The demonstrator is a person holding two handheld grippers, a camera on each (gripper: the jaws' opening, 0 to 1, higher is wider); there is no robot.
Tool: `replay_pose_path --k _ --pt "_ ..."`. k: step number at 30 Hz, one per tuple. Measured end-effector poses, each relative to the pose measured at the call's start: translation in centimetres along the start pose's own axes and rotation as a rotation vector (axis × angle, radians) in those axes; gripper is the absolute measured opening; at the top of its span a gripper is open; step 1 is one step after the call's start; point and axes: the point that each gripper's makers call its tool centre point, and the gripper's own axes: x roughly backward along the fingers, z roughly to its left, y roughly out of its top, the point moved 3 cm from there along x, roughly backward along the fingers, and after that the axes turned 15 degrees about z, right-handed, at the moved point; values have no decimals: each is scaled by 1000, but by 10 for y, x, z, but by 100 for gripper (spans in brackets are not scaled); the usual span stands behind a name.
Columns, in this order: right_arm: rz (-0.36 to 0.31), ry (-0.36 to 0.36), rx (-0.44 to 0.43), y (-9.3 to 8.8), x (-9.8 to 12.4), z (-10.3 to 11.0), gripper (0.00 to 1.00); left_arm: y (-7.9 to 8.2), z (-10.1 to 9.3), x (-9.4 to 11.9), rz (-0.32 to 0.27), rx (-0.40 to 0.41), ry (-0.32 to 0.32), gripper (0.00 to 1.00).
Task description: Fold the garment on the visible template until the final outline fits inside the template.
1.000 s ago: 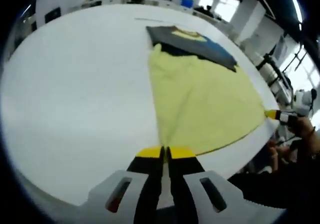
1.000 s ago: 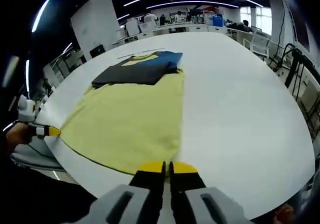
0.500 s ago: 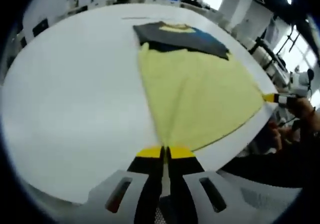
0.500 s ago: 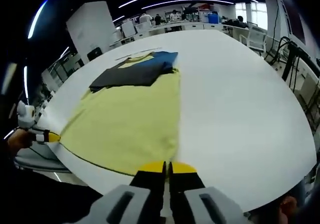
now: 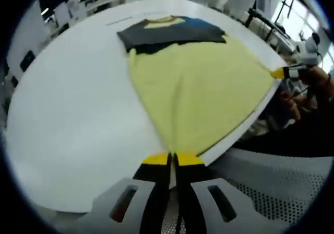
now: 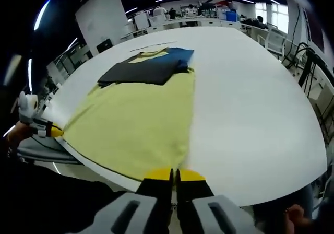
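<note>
A yellow garment (image 5: pixel 201 85) lies flat on the white table (image 5: pixel 68 114), with dark sleeves (image 5: pixel 172 33) and a blue patch folded across its far end. My left gripper (image 5: pixel 172 159) is shut on one corner of the hem at the table's near edge. The right gripper (image 5: pixel 279 73) shows at the right, shut on the other hem corner, a hand behind it. In the right gripper view the garment (image 6: pixel 141 116) spreads to the left, my right gripper (image 6: pixel 173 174) pinches its near corner, and the left gripper (image 6: pixel 52 131) holds the far-left corner. The hem is stretched straight between them.
A thin dark line (image 6: pixel 151 47) runs on the table just beyond the collar. A grey mesh chair seat (image 5: pixel 271 187) sits below the table's edge. Desks, chairs (image 6: pixel 271 41) and people stand far behind. Bare table (image 6: pixel 250 114) lies right of the garment.
Both grippers have drawn back with the hem, so the hem now lies at or over the table's near edge. The grip on both corners is unchanged.
</note>
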Motion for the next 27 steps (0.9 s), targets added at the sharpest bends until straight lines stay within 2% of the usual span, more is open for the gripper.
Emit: replay_pose_path --k 5,13,14,19,23,27 --pt "18 4 1 -7 1 1 0 -7 -3 2 22 -39 -8 0" --pt "57 -35 88 -20 5 8 0 -17 -5 4 41 -23 -49 0" --pt "67 -37 98 -22 6 8 0 -20 -6 5 41 0 -64 0" --pt "96 -31 97 -27 8 11 0 -27 -8 8 47 22 -84 0" --pt "107 -55 113 -22 11 12 0 -22 -6 12 39 24 -87 0" --pt "80 -67 119 -8 17 12 0 -5 1 23 -3 36 -81 0"
